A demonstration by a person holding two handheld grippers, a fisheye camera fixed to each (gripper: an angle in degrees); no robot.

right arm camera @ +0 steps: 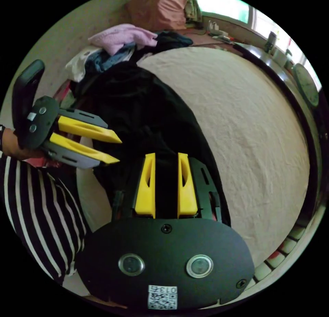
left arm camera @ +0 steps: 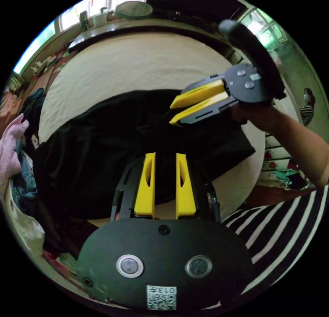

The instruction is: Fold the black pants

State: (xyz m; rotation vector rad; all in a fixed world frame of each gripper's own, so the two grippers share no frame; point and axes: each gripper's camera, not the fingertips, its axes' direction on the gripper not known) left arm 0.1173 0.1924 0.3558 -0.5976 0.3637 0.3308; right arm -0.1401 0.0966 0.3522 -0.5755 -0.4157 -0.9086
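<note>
- Black pants [left arm camera: 102, 149] lie spread on the beige bed [left arm camera: 137, 67], bunched along the bed edge nearest me, not flat yet.
- My left tongs [left arm camera: 165, 157] hang over the pants, jaws parted a moderate gap, nothing between them.
- My right tongs [right arm camera: 166, 157] also sit above the pants, jaws apart, empty.
- Clothes pile [right arm camera: 116, 39] sits beside the pants, at their far end from my striped sleeve [right arm camera: 37, 207].
- My read: this is the pre-grasp step, no fold made so far.
- Next move needs each tongs down onto a pants edge, pinching a single layer, then pulling taut to flatten before folding.
</note>
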